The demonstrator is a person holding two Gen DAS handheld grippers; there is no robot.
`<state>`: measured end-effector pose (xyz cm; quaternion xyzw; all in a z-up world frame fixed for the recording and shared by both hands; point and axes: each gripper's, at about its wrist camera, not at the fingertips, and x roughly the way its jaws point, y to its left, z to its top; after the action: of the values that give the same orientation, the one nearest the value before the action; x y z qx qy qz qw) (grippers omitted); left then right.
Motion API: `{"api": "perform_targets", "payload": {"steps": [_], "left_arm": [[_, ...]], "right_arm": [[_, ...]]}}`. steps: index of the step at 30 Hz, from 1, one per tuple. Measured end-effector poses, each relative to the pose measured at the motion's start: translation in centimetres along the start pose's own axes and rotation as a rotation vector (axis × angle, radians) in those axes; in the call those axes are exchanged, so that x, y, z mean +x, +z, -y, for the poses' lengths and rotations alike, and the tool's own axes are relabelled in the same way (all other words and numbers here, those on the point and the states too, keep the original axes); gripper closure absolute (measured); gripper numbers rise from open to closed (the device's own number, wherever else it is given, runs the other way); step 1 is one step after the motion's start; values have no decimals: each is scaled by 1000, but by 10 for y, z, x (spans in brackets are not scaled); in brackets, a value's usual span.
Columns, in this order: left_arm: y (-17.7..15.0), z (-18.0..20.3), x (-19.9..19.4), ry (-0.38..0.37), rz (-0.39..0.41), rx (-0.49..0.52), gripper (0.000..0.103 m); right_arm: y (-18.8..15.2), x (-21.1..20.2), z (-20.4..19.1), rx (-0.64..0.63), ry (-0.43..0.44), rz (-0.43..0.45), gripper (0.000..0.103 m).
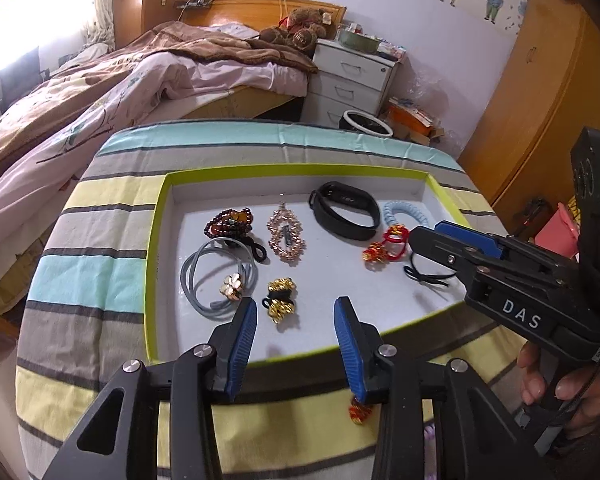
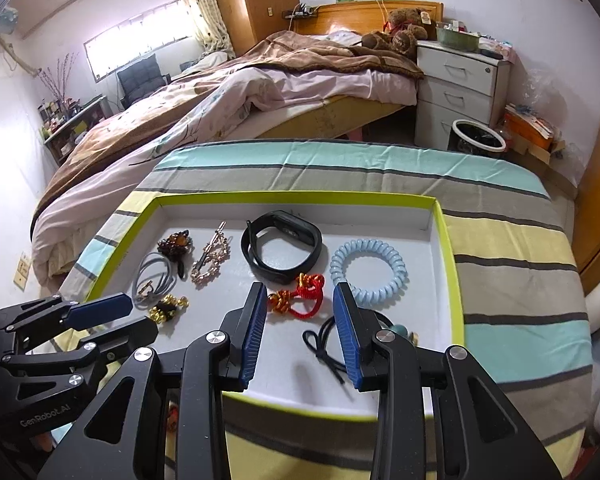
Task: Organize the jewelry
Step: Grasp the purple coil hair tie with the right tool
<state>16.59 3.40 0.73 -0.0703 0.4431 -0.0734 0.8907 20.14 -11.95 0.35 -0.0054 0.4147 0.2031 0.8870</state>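
A shallow white tray with a lime-green rim (image 1: 153, 240) (image 2: 448, 240) lies on a striped cloth. In it lie a black wristband (image 1: 344, 210) (image 2: 282, 246), a pale blue coil band (image 2: 370, 272), a red and gold knot (image 1: 382, 248) (image 2: 298, 294), a black hair tie (image 2: 324, 344), a rhinestone clip (image 1: 286, 236), dark beads (image 1: 230, 222), a grey hair tie with a flower (image 1: 216, 276) and a gold and black tie (image 1: 280, 298). My left gripper (image 1: 296, 324) is open above the tray's near edge. My right gripper (image 2: 300, 312) is open over the red knot and black tie.
A red and gold piece (image 1: 360, 412) lies on the cloth outside the tray, under my left gripper. Behind the table stand a bed (image 2: 240, 96), a white drawer unit (image 2: 456, 88) and a black bin (image 2: 478, 138). A wooden wardrobe (image 1: 548, 92) is at the right.
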Motion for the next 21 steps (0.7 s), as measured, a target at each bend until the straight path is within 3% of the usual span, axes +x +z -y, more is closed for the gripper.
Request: {"api": "perform_targets", "payload": {"steps": [10,21], "left_arm": [[-21,0,-37,7,41,-12,63],[-54,-7,-64,-4,58,-54,63]], "right_arm": [[-20,-37,-5,8,17,41,67],[-69,-56,-15,19,60,-11,67]]}}
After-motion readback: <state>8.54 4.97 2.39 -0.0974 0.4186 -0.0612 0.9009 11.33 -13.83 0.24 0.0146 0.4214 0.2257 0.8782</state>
